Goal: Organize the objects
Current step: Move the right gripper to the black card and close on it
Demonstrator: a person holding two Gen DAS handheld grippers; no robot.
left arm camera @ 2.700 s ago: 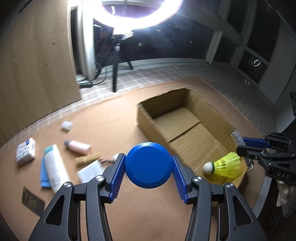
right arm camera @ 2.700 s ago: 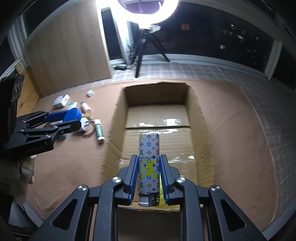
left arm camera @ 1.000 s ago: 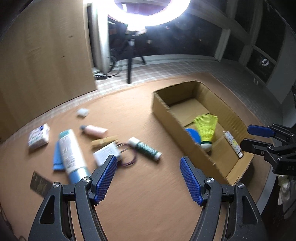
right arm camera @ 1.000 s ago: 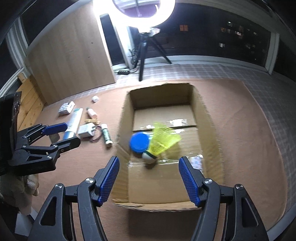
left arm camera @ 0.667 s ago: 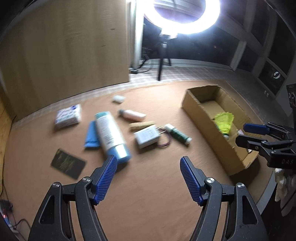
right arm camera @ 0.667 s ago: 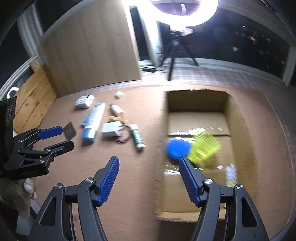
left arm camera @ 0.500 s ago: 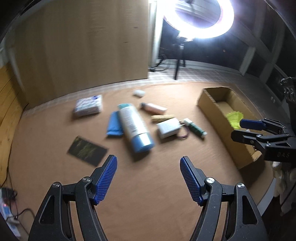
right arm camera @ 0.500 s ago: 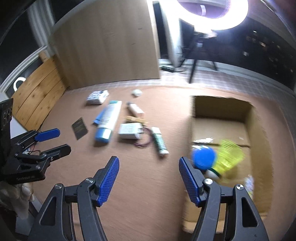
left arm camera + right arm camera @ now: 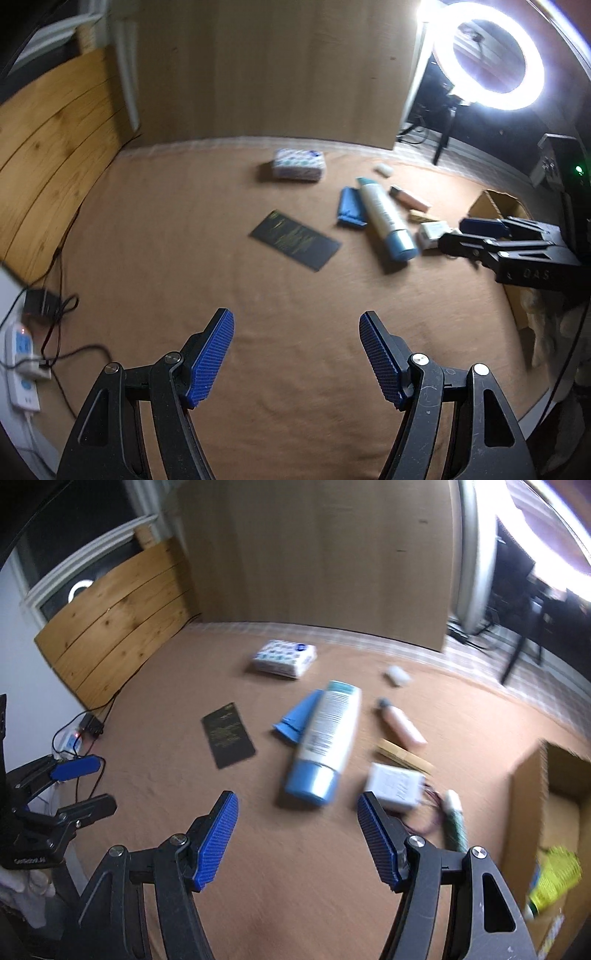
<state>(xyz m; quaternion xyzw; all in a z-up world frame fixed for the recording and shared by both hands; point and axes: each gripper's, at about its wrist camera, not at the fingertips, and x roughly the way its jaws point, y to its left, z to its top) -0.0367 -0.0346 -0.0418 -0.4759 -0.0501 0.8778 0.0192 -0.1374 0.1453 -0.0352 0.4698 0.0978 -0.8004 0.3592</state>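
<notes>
Fingers of both the left gripper (image 9: 296, 354) and the right gripper (image 9: 297, 836) stand apart, empty, above brown carpet (image 9: 192, 258); wooden panels (image 9: 44, 147) fill the frame's upper left.

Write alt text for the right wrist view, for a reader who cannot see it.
The open, empty right gripper points down at a brown mat scattered with items: a large white and blue bottle, a black card, a tissue pack and a white charger. A cardboard box at right holds a yellow shuttlecock.
</notes>
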